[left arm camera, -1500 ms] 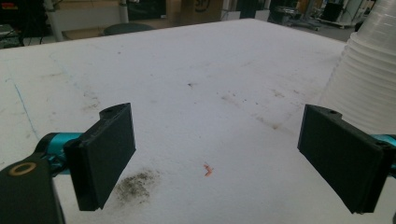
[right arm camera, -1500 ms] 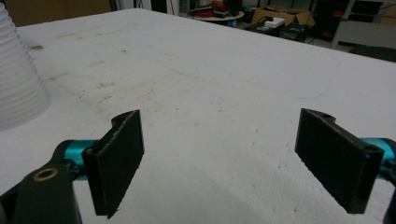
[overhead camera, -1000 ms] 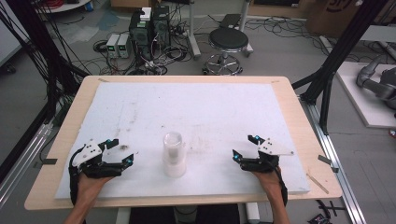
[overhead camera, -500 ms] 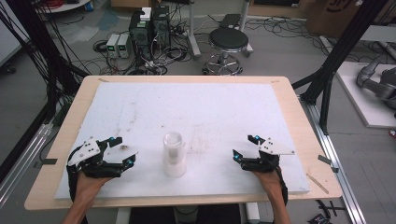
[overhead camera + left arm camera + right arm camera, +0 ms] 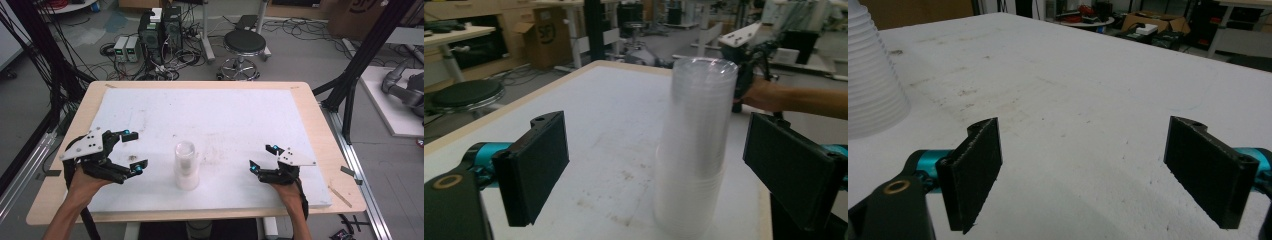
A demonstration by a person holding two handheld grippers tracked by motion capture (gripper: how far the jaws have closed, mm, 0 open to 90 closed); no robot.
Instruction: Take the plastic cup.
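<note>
Left gripper [image 5: 131, 152], jaws spread wide, faces the cup stack [image 5: 186, 165], which stands upright ahead of the gap and slightly toward its right jaw, long axis vertical. Right gripper [image 5: 261, 156], jaws also wide and empty, sits farther off; the stack lies well to its left, making the left hand likelier to take it.

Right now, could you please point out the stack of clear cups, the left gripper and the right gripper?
stack of clear cups [image 5: 186, 170], high view, on its side wall.
left gripper [image 5: 134, 152], high view, midway between its fingertips.
right gripper [image 5: 262, 157], high view, midway between its fingertips.
</note>
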